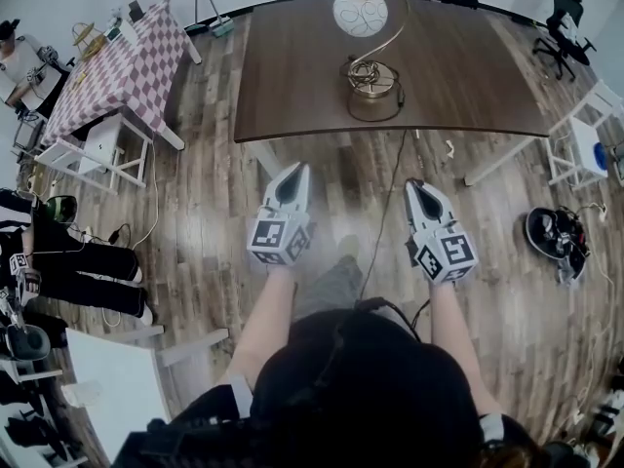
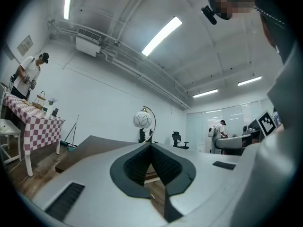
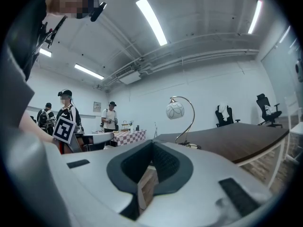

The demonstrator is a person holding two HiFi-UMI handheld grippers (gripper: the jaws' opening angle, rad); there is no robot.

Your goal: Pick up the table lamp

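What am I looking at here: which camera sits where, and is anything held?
There is no robot. A person holds a pair of handheld tongs in each hand. The head view looks down from the person's head at the left tongs and right tongs, which are over the wood floor, short of the dark table. The two gripper views each come from a camera on one pair of tongs, looking along its jaws. Both pairs of jaws are together with nothing between them. On the table stands the table lamp, a white globe on a curved brass arm. Nothing is held.
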